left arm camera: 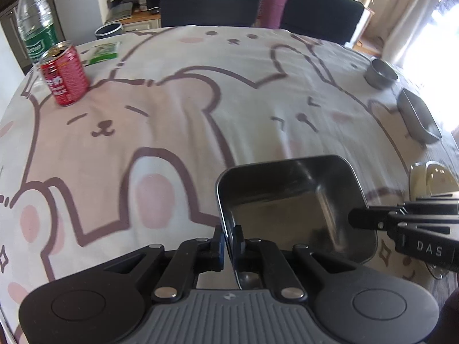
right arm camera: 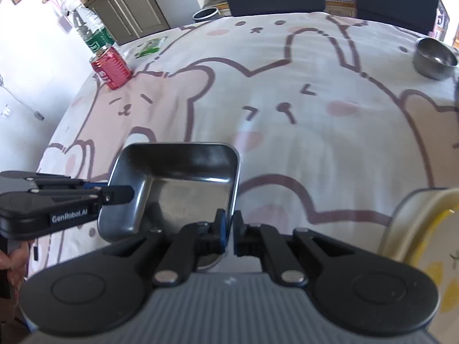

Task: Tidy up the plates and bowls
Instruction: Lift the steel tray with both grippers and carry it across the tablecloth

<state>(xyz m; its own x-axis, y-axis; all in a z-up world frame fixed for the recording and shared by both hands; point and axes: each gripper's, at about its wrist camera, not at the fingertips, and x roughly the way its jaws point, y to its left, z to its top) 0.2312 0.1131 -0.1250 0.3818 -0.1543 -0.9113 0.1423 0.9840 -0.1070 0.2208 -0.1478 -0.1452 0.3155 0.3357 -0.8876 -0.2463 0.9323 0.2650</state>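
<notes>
Right, what we see:
Tray: square steel tray [left arm camera: 289,200], rounded corners, shiny dark inside, nothing in it; we hold it above the bear-print tablecloth [left arm camera: 172,114].
Left gripper [left arm camera: 229,240]: jaws pinched narrow on the tray's left rim.
Right gripper [right arm camera: 228,229]: pinched narrow on the opposite rim.
Round bowl [right arm camera: 434,57]: steel, far right on the cloth, looks empty.
Second tray [left arm camera: 418,117]: steel, just nearer than the bowl; contents unclear.
Yellow-rimmed dish [right arm camera: 416,223]: right of the held tray.
Red can [left arm camera: 64,76]: far left, top open.
</notes>
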